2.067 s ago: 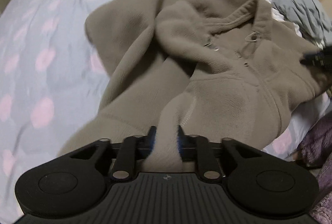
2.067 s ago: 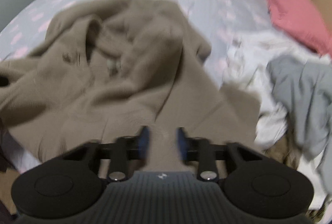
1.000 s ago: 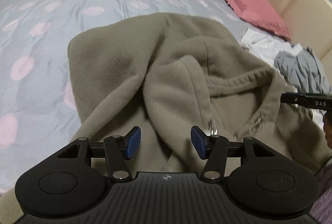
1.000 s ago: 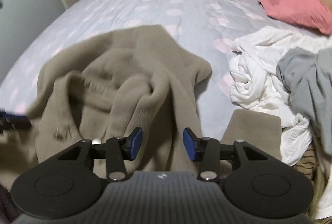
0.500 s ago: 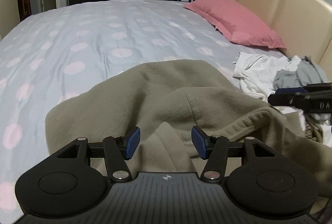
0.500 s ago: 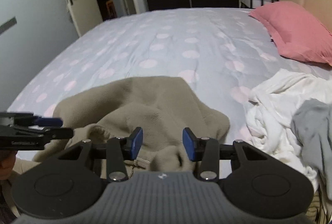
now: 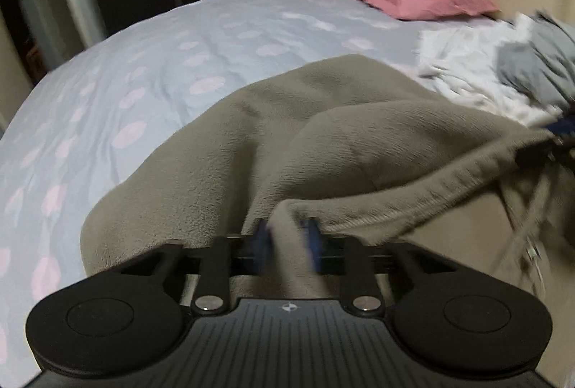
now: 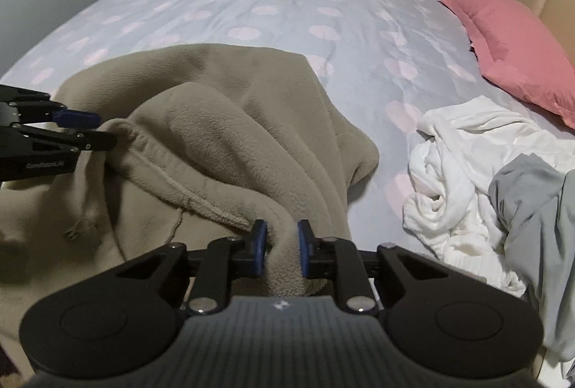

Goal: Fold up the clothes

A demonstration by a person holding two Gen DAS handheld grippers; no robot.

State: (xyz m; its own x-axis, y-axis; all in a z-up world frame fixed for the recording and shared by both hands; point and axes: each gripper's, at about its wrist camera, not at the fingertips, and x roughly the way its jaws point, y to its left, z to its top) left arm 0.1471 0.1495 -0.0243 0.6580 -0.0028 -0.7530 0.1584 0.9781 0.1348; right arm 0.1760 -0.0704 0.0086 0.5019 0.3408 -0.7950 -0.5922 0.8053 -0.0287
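**Both grippers pinched on the fleece hem**

We found the taupe fleece hooded jacket (image 8: 230, 136) spread across the near part of the pale blue bedspread with pink dots (image 8: 287, 3), bunched and lifted toward us. In the right wrist view, our right gripper (image 8: 282, 249) had its blue pads pressed together on a fold of the jacket's ribbed edge, the fabric rising straight out of the jaws toward twelve o'clock. At nine o'clock in that view our left gripper (image 8: 91, 131) nipped the same ribbed edge, which ran taut between the two tools.

In the left wrist view, blurred by motion, the left gripper (image 7: 287, 242) was closed on a pinch of fleece (image 7: 323, 143), and the edge stretched away toward three o'clock, where the right gripper (image 7: 560, 136) showed only partly.

A crumpled white garment (image 8: 463, 169) and a grey garment (image 8: 535, 208) lay at three o'clock, just beside the jacket, and a pink pillow (image 8: 514, 46) at two o'clock.
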